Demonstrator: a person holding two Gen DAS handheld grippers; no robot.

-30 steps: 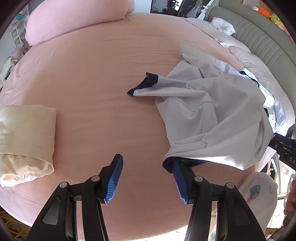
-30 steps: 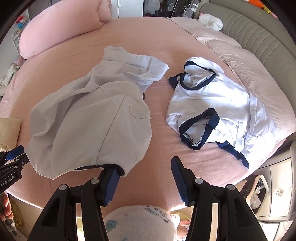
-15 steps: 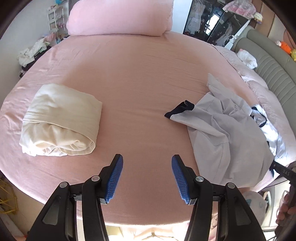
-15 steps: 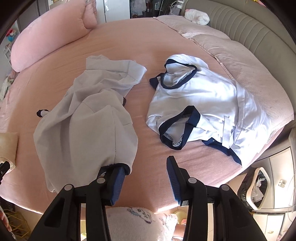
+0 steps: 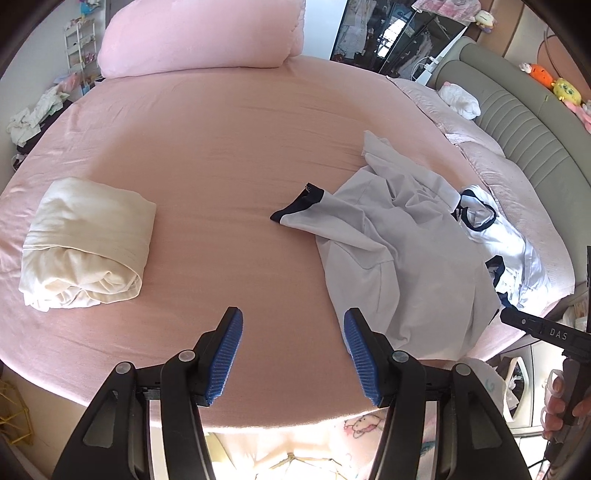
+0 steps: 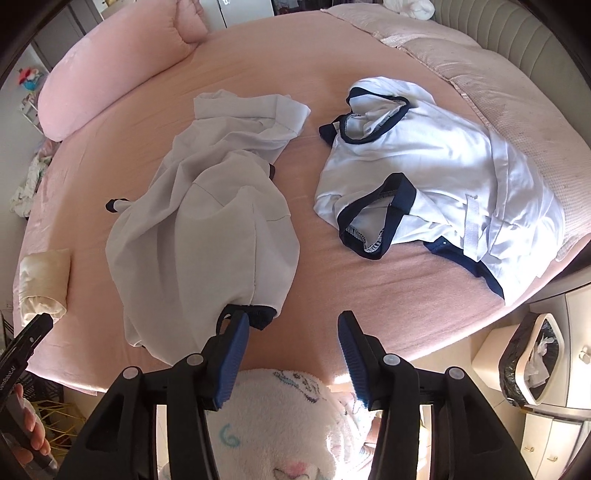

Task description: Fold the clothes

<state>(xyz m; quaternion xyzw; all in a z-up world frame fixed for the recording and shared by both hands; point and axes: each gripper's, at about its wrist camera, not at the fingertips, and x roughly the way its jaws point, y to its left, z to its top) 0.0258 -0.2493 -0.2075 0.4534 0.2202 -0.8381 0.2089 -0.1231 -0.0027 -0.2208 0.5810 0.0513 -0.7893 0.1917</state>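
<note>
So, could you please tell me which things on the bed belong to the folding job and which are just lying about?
For the job:
- grey garment, crumpled
- white shirt with navy trim, crumpled
- cream bundle, already folded
- left tongs and right tongs, both open and empty

Lying about:
- pink pillow
- bin
- plush toys

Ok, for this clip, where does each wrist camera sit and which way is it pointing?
Left wrist: sits behind the open left gripper, above the bed's near edge, looking across the pink sheet at the cream bundle and grey garment; the right hand shows at the right edge.
Right wrist: sits behind the open right gripper, facing the grey garment and the navy-trimmed white garment; the left hand shows at lower left.
Shared: sheet, both garments, cream bundle, pink pillow.
</note>
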